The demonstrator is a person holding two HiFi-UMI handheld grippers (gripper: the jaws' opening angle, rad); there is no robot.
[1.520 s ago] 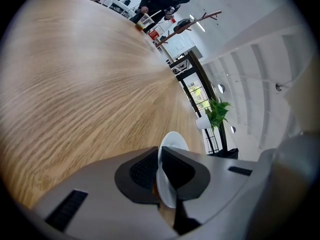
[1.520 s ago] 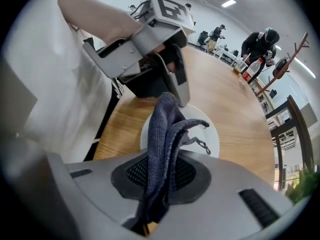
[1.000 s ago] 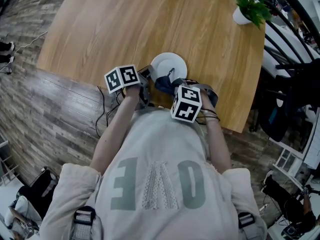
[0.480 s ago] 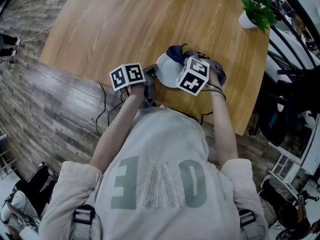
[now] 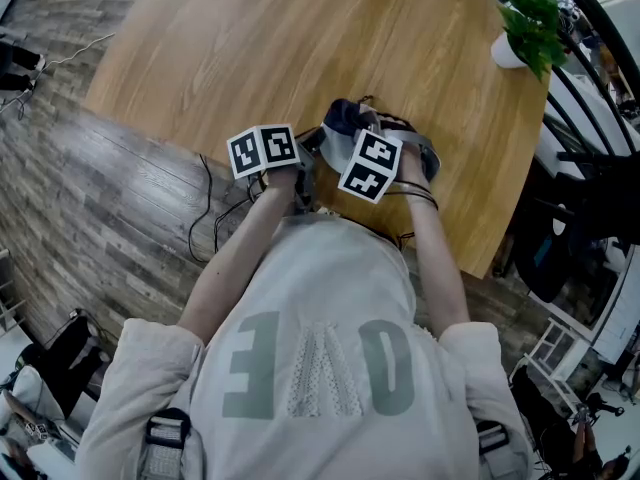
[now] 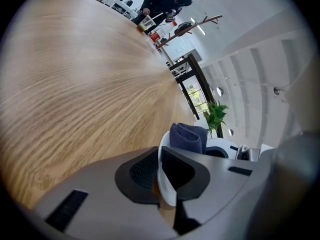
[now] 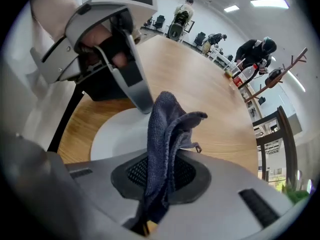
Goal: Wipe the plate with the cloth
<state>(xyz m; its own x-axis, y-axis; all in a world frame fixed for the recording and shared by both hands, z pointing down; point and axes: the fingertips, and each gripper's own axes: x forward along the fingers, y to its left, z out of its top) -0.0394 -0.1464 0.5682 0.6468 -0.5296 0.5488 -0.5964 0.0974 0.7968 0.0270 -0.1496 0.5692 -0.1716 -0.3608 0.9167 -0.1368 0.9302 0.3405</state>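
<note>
A white plate point(image 7: 116, 133) lies near the front edge of the round wooden table point(image 5: 250, 38). My left gripper point(image 6: 161, 170) is shut on the plate's rim point(image 6: 165, 181), and the right gripper view shows it point(image 7: 142, 103) clamped there. A dark blue cloth point(image 7: 167, 134) hangs folded from my right gripper point(image 7: 160, 176), which is shut on it and points steeply down over the plate. In the head view the cloth point(image 5: 345, 116) shows at the plate's far side, and the marker cubes hide most of the plate point(image 5: 333, 146).
A potted plant point(image 5: 525, 18) stands at the table's far right. Black cables point(image 5: 205, 218) trail over the wood floor by the near edge. Dark chairs point(image 5: 590, 168) stand at the right. People point(image 6: 162, 4) are at a far table, by a coat stand point(image 7: 280, 74).
My right gripper has carried the cloth from the plate's near side across to its far side. The left gripper has kept its hold on the rim.
</note>
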